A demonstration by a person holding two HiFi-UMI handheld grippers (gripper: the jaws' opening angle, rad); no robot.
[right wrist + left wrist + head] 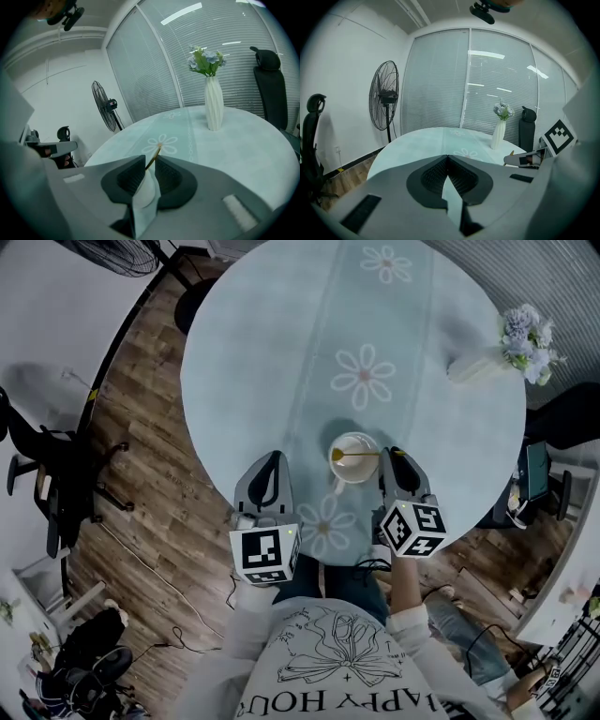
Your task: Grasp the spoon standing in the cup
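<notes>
Round table [281,352], pale cloth with daisy prints. White vase [214,108] stands upright near the far edge with flowers [206,58] in it. Black office chair [269,89] behind the vase, another [56,484] on the wood floor [159,521] left of the table. Pedestal fan [384,96] by the white wall, closed blinds [440,79] beside it.

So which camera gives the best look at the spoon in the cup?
The head view: from above, the whole spoon shows, leaning across the cup. The right gripper view shows only its handle, rising between the jaws of the right hand-held gripper. The left gripper view does not show it clearly.
</notes>
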